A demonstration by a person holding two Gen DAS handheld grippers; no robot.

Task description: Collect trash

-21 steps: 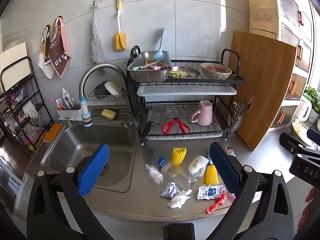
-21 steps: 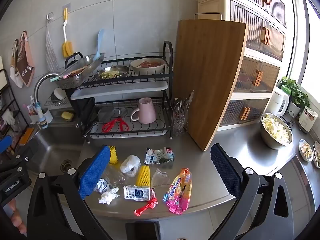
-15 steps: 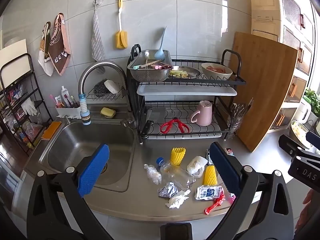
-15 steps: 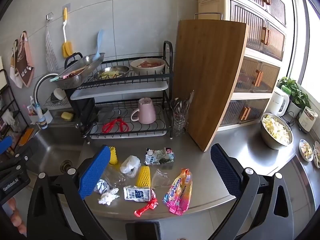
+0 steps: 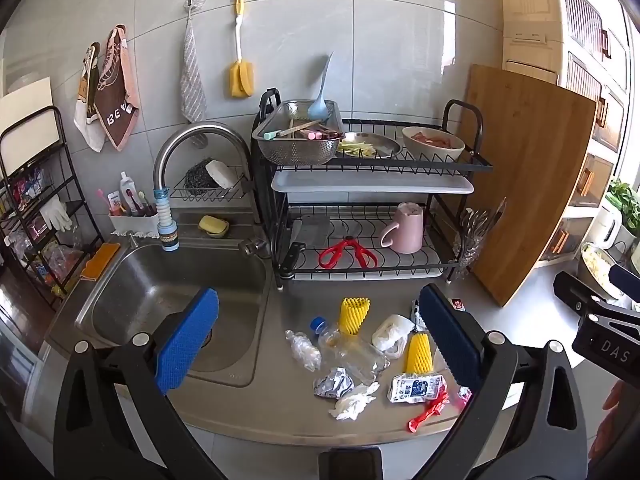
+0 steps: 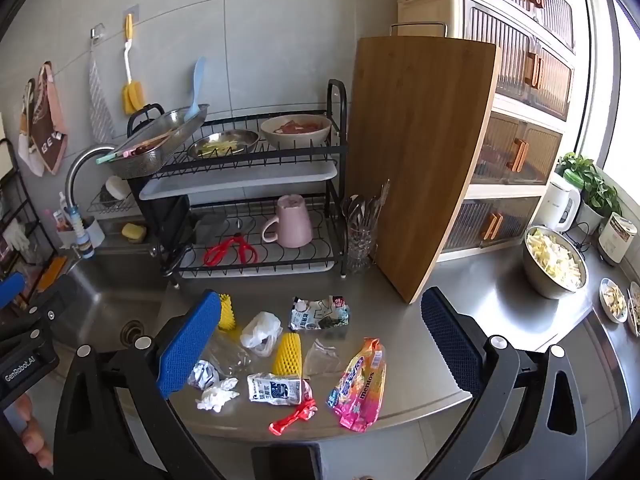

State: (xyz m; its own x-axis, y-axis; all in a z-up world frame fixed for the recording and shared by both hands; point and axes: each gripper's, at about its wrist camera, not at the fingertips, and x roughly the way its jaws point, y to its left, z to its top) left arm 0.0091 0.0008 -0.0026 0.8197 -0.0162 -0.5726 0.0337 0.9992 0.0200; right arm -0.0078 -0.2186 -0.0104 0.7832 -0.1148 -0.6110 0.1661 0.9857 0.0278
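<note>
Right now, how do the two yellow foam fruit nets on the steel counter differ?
The yellow foam net nearer the dish rack stands upright with its open mouth up; the yellow foam net nearer the counter edge lies on its side. The rack-side one stands beside the crushed clear plastic bottle; the edge-side one touches the white printed pouch. Both are yellow mesh foam sleeves, untouched.

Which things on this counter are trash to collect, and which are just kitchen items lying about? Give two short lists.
Trash to collect: Mentos wrapper, red balloon scrap, crumpled tissue, foil ball, two yellow foam nets, crushed plastic bottle, white plastic bag.

Lying about: red scissors, pink mug, cutting board, bowl of chopped vegetables.
</note>
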